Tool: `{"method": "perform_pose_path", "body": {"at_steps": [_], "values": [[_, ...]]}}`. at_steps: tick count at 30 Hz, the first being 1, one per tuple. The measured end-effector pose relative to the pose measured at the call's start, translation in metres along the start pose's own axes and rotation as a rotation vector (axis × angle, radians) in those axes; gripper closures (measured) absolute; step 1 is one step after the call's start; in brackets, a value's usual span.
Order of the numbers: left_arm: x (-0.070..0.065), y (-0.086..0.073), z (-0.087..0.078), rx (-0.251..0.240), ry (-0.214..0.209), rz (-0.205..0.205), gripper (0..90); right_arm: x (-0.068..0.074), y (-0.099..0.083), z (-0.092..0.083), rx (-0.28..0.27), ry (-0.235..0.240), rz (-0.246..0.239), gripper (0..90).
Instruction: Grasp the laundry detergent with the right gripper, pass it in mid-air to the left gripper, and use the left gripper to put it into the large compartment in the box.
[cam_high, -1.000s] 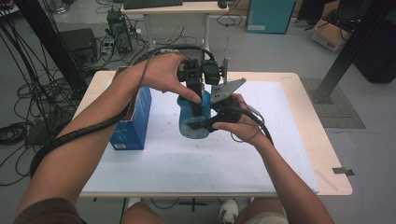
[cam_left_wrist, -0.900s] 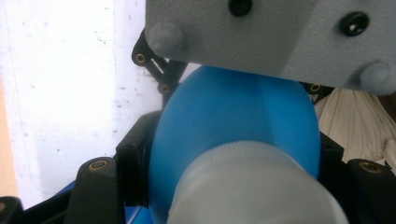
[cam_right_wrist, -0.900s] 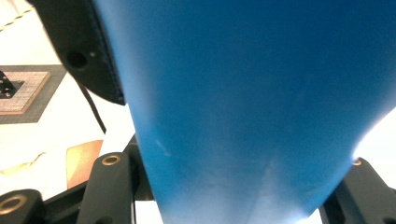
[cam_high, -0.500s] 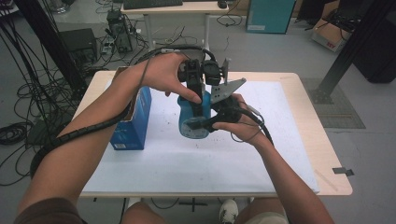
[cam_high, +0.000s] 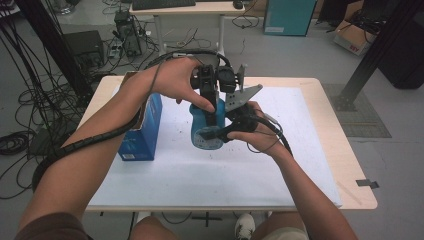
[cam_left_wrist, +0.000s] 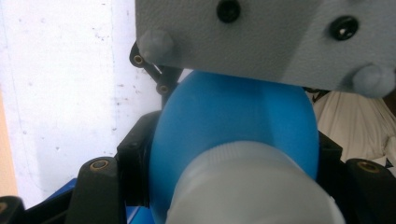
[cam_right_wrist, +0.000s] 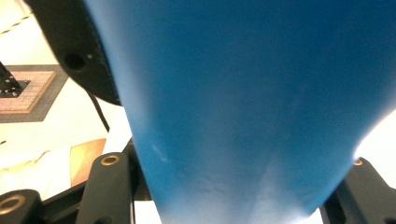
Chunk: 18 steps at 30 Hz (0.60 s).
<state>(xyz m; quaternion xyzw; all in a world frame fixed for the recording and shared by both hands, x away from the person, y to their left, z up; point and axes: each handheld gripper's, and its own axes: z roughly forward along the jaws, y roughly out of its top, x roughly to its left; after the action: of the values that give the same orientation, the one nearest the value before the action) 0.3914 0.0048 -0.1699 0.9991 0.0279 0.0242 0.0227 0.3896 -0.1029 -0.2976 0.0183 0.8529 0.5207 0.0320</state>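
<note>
A blue bottle (cam_high: 202, 127) with a white cap (cam_left_wrist: 252, 186) is held above the white sheet (cam_high: 200, 175) between both grippers. My left gripper (cam_high: 214, 112) comes down from above and is shut on the cap end, with the blue body (cam_left_wrist: 233, 121) bulging beyond its jaws. My right gripper (cam_high: 222, 131) reaches in from the right and is shut on the bottle's body (cam_right_wrist: 243, 102). Its grey three-cornered plate (cam_left_wrist: 261, 37) hangs across the top of the left gripper view. The fingertips of both grippers are hidden behind the bottle.
A blue carton (cam_high: 142, 132) stands on the left part of the sheet, under the left forearm. The wooden table (cam_high: 350, 165) ends just right of the sheet. Cables, a desk and boxes lie on the floor beyond the far edge.
</note>
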Motion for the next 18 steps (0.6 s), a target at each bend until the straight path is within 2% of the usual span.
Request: {"method": "perform_pose_path", "body": {"at_steps": [14,16,18], "values": [[-0.0015,0.0011,-0.0004,0.011,-0.004,-0.010,36.3,-0.0003,-0.0007,0.0005,-0.003,0.001,0.002,41.8],[-0.0013,0.0008,-0.0004,0.005,0.018,0.000,36.3,-0.0004,-0.0005,0.0006,-0.004,0.001,0.000,41.8],[-0.0005,0.0012,-0.0010,0.009,0.016,0.006,36.3,-0.0002,-0.0003,0.0005,-0.003,0.002,0.002,41.8]]}}
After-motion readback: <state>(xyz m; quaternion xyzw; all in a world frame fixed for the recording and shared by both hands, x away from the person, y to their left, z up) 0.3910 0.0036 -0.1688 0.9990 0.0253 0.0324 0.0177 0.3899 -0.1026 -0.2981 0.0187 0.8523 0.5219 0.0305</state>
